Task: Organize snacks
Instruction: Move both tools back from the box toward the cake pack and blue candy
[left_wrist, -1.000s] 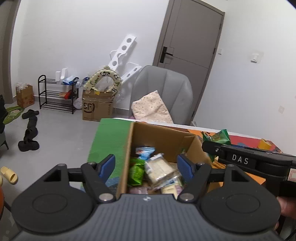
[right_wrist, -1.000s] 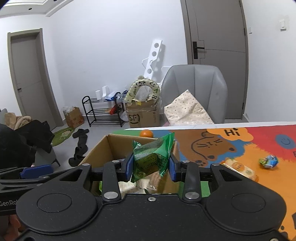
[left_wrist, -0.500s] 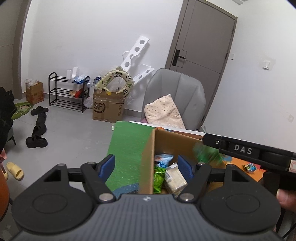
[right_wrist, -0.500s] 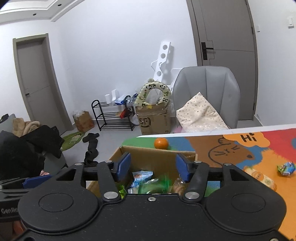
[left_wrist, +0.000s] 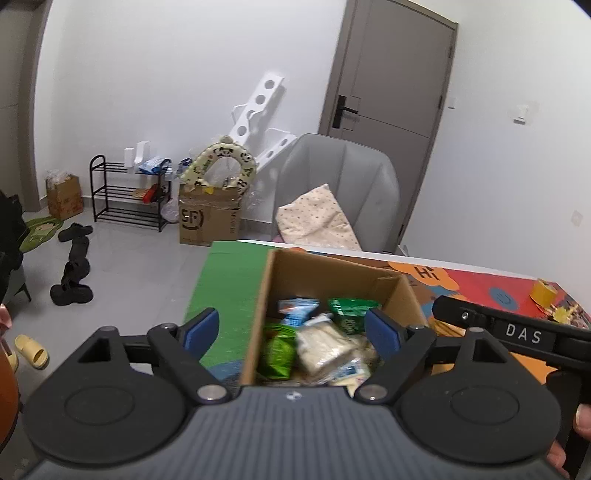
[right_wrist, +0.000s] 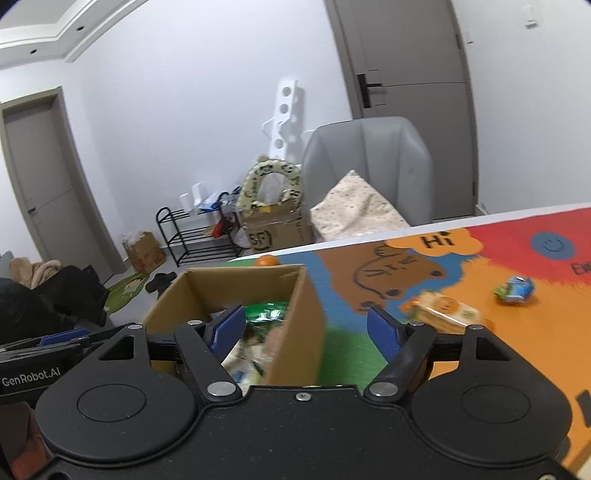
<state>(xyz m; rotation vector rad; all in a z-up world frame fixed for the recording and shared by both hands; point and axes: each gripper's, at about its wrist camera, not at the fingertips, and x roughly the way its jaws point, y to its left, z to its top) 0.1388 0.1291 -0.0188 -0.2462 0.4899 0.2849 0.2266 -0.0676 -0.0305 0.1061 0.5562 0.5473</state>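
**Box filling up, stragglers left on the table**

Both tools are spread wide with nothing between the fingers: the left tool (left_wrist: 291, 330) hovers over the open brown cardboard box (right_wrist: 291, 295), the right tool (right_wrist: 306, 326) straddles its near wall. Inside the box lies a heap of green, white and blue snack packets (left_wrist: 317, 339). That much looks sorted. Out on the colourful cartoon-print table (right_wrist: 388, 288) an orange-and-cream wrapped biscuit pack (right_wrist: 445, 312) and a small blue-green packet (right_wrist: 515, 290) wait, with an orange fruit (right_wrist: 266, 261) behind the box.
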